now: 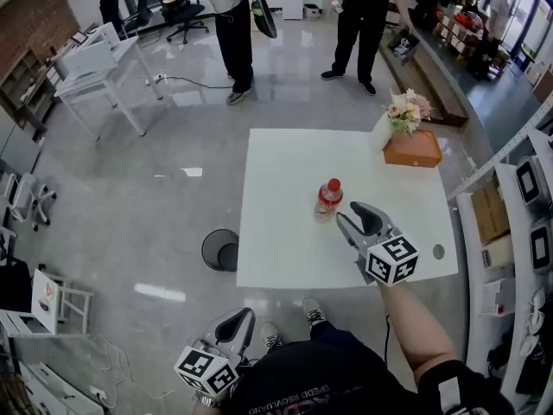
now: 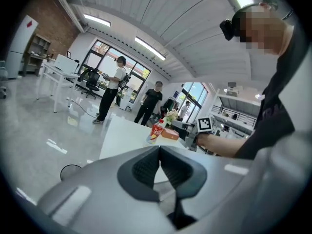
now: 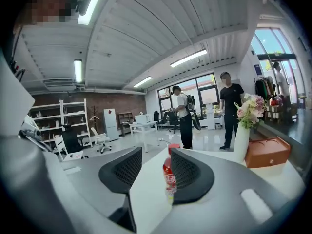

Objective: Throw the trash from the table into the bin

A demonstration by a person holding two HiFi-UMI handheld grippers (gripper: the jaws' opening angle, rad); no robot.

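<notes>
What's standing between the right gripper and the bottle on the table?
Nothing visible. The right gripper, jaws open, faces the bottle across bare table; the flower vase and orange box stand farther back.

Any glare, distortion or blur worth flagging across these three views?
Head view: bright glare patches on the glossy floor, mild barrel bend. Left gripper view: strong fisheye, black corners. Right gripper view: same fisheye, window blown out, bottle slightly soft.
</notes>
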